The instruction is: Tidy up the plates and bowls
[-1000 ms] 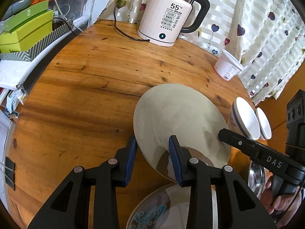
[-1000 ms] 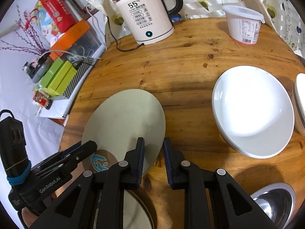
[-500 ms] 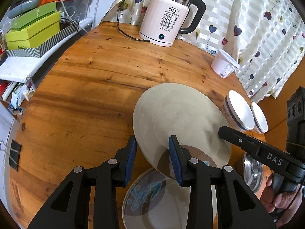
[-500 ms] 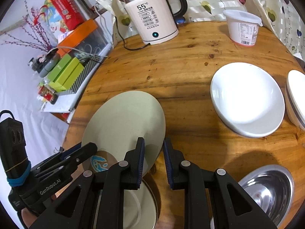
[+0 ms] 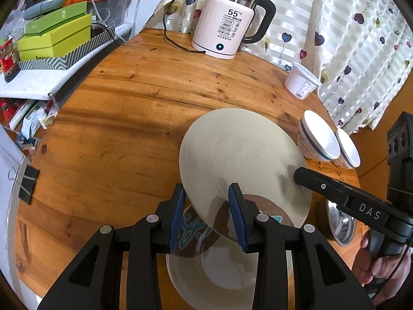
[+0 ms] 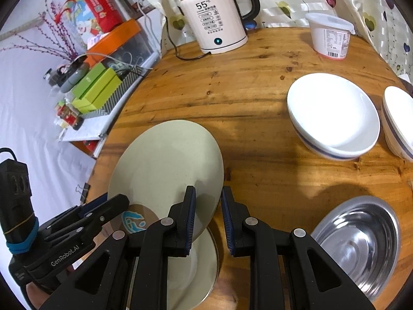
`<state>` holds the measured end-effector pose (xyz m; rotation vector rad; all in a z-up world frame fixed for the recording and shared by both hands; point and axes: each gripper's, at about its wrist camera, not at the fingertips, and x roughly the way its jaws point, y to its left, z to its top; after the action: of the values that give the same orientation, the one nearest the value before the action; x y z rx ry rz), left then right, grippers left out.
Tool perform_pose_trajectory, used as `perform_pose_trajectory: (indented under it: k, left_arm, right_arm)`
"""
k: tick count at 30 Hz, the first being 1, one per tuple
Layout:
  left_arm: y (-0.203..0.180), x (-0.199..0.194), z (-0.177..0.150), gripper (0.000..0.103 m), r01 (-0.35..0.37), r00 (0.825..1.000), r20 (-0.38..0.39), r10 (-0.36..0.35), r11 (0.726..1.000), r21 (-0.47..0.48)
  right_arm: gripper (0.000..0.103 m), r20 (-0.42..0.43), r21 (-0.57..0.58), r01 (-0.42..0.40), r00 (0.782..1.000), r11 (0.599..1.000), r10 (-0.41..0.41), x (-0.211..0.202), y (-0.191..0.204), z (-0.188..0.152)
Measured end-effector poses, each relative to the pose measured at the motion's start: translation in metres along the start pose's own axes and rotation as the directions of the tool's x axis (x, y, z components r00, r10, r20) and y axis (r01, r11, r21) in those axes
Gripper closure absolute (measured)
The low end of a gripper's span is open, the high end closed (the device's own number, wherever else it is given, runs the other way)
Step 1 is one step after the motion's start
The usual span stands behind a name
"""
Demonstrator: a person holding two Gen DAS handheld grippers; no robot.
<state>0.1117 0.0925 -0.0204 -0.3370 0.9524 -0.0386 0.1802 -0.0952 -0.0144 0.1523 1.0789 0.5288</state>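
Observation:
A plain beige plate (image 5: 240, 155) (image 6: 165, 165) hangs tilted above the round wooden table (image 5: 129, 118). Both grippers hold it. My left gripper (image 5: 206, 209) is shut on its near rim, one pad above and one below. My right gripper (image 6: 207, 211) is shut on the opposite rim and reaches in from the right in the left wrist view. Under the raised plate lies a second plate (image 5: 219, 266) (image 6: 191, 271) with a blue pattern, flat on the table and partly hidden.
Two white bowls with blue bands (image 6: 333, 113) (image 6: 400, 118) stand to the right, a steel bowl (image 6: 358, 242) nearer. A kettle (image 5: 229, 31) with its cord and a white tub (image 5: 302, 80) stand at the back. Boxes (image 5: 54, 38) crowd a shelf on the left.
Both grippers have drawn back toward the table's near side with the beige plate between them. More of the blue-patterned plate beneath now shows. Both grips are unchanged.

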Motion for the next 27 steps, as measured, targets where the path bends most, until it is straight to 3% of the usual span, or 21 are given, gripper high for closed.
perform_pose_trajectory:
  k: [27]
  left_arm:
    - [0.000, -0.023, -0.061, 0.067, -0.031, 0.999, -0.019, 0.031, 0.999, -0.028]
  right_arm:
    - [0.083, -0.044, -0.041, -0.001, 0.999, 0.999, -0.001, -0.007, 0.010, -0.052]
